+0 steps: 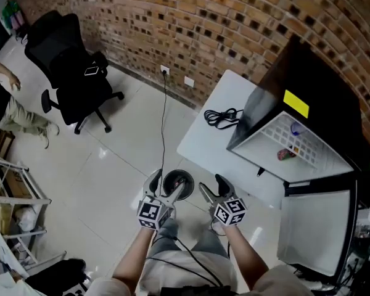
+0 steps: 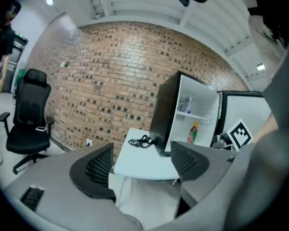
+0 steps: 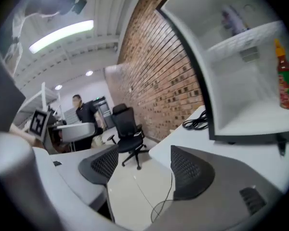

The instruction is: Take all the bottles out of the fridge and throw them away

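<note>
The black fridge [image 1: 320, 85] stands open on the right, its white door [image 1: 314, 227] swung toward me. On its shelf lie a red sauce bottle [image 1: 286, 154] and a clear bottle with a blue cap [image 1: 295, 129]. The left gripper view shows the red bottle [image 2: 192, 133] below clear bottles [image 2: 185, 103]. The right gripper view has the red bottle [image 3: 283, 76] at its far right. Both grippers hang low in front of me over a round dark bin [image 1: 177, 184] on the floor. My left gripper [image 1: 168, 189] [image 2: 142, 165] is open and empty. My right gripper [image 1: 213, 188] [image 3: 144, 170] is also open and empty.
A white table [image 1: 203, 143] beside the fridge carries a coiled black cable [image 1: 222, 116]. A cord runs down from a wall socket [image 1: 164, 70] toward the bin. A black office chair [image 1: 74, 66] and a person [image 1: 6, 97] are at the left, with a metal rack [image 1: 12, 208] nearer me.
</note>
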